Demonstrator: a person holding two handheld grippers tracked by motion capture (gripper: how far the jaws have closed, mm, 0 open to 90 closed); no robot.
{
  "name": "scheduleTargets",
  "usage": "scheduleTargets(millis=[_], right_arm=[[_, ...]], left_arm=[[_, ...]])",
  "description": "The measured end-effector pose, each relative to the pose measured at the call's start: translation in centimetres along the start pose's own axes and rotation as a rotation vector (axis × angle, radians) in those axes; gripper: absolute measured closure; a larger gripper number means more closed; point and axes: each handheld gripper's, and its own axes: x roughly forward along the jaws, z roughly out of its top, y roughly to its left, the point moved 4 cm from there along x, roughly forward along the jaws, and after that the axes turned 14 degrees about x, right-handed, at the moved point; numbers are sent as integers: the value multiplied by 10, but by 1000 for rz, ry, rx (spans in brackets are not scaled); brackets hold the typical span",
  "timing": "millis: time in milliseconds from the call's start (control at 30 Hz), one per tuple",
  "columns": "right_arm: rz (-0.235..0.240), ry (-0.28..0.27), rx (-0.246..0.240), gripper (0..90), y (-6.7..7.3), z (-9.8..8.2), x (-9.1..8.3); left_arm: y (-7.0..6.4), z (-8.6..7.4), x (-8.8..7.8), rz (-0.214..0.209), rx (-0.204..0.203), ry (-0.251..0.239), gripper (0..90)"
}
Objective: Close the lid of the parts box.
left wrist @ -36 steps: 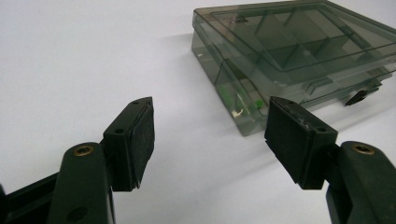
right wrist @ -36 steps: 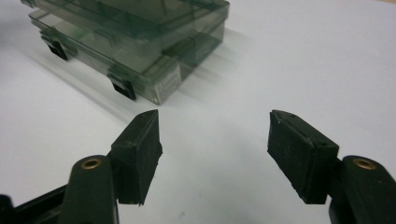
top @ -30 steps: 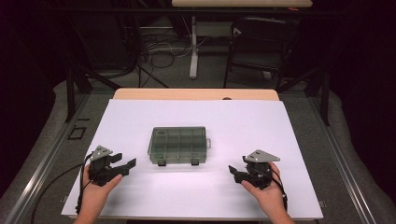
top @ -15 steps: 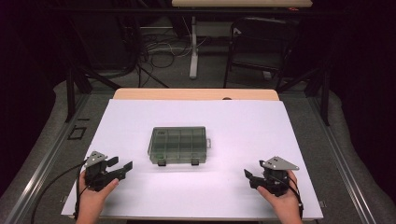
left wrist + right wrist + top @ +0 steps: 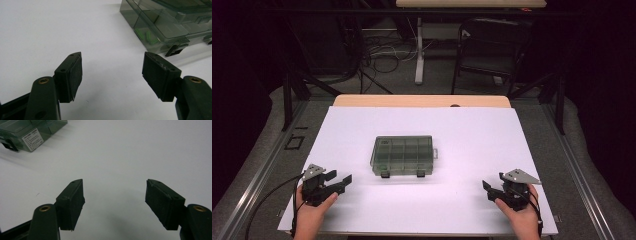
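The smoky clear compartment box (image 5: 403, 155) sits closed at the middle of the desk (image 5: 472, 135). Near the front left corner the left gripper (image 5: 343, 180) rests with jaws spread; near the front right corner the right gripper (image 5: 488, 187) likewise gapes, both well apart from the box.

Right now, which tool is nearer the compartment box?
Left. The left tool sits just off the compartment box at its near-left corner; the right tool is farther off, near-right.
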Motion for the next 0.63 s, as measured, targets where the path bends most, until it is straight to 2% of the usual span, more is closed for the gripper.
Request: scheduleTargets(millis=[100,133,200,233,300,333,433,467,633], right_arm=[[-10,-27,11,305,-2,0,2],[-6,1,10,305,-2,-1,0],[-11,-22,14,305,-4,-1,2],[-17,-3,10,305,-5,-1,1],[-12,-38,17,304,-5,-1,3],[-13,-19,19,304,-5,-2,2],[-16,-18,18,304,-7,-2,3],[-18,3,20,304,-8,-3,2],[-22,7,27,304,-10,-3,3]], left_arm=[[0,-1,1,1,-1,3,323],[1,-1,1,1,0,7,323],[1,-2,2,0,-7,10,322],[0,-2,2,0,-7,12,322],[1,-3,2,2,-4,15,321],[1,-3,3,3,-5,15,321],[1,-4,3,2,-4,21,321],[1,-4,4,2,-5,22,321],[3,-4,4,4,-13,26,321]])
